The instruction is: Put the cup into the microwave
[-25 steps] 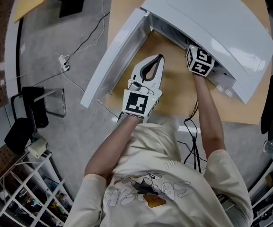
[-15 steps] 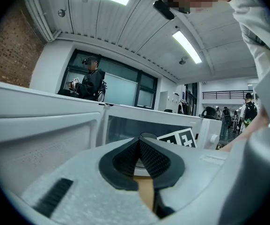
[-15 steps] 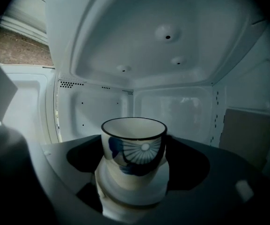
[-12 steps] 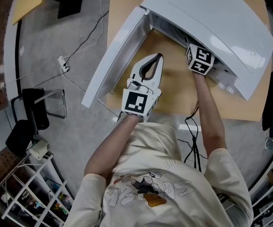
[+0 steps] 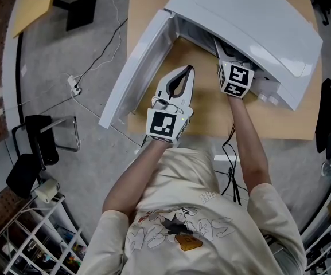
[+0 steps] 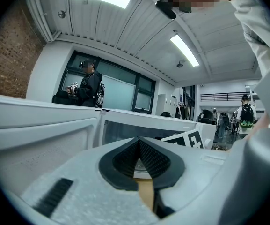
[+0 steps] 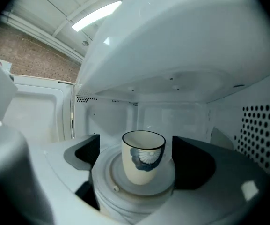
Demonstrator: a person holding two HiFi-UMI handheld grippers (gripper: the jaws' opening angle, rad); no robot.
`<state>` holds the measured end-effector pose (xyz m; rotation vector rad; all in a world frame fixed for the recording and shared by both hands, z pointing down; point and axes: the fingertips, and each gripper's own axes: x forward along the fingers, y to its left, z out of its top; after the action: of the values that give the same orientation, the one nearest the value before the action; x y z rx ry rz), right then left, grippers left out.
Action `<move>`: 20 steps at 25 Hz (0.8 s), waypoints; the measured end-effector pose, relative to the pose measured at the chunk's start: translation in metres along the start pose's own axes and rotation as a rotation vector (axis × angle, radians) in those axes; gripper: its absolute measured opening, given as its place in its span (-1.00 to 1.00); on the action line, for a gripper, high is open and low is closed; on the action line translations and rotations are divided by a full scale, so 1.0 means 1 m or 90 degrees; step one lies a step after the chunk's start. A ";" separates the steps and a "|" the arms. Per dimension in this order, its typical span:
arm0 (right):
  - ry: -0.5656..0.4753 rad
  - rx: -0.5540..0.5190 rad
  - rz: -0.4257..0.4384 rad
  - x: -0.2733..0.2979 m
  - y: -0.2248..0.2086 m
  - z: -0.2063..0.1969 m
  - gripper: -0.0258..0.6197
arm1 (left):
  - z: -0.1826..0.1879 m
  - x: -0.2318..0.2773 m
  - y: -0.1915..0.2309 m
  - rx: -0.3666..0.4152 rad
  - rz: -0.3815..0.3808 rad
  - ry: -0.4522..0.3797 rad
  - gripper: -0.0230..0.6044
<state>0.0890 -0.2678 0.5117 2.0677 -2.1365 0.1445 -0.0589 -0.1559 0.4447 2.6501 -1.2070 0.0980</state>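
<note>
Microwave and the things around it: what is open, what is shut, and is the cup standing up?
Microwave door: wide open.
Cup: upright on turntable, untouched.
Right gripper: jaws open either side of cup, just been opening.
Left gripper: jaws shut, empty.

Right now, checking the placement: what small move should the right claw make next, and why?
Probably draw the right claw straight back: its jaws have just opened, clear of the cream blue-flowered cup upright between them on the white turntable.
</note>
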 end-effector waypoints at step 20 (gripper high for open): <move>0.045 0.029 0.090 -0.135 0.073 0.043 -0.90 | 0.005 -0.033 -0.026 -0.001 -0.071 0.025 -0.92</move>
<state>0.0173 -0.1409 0.4476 1.9037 -2.2567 0.2823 -0.0617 -0.1160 0.4300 2.6947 -1.0442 0.1291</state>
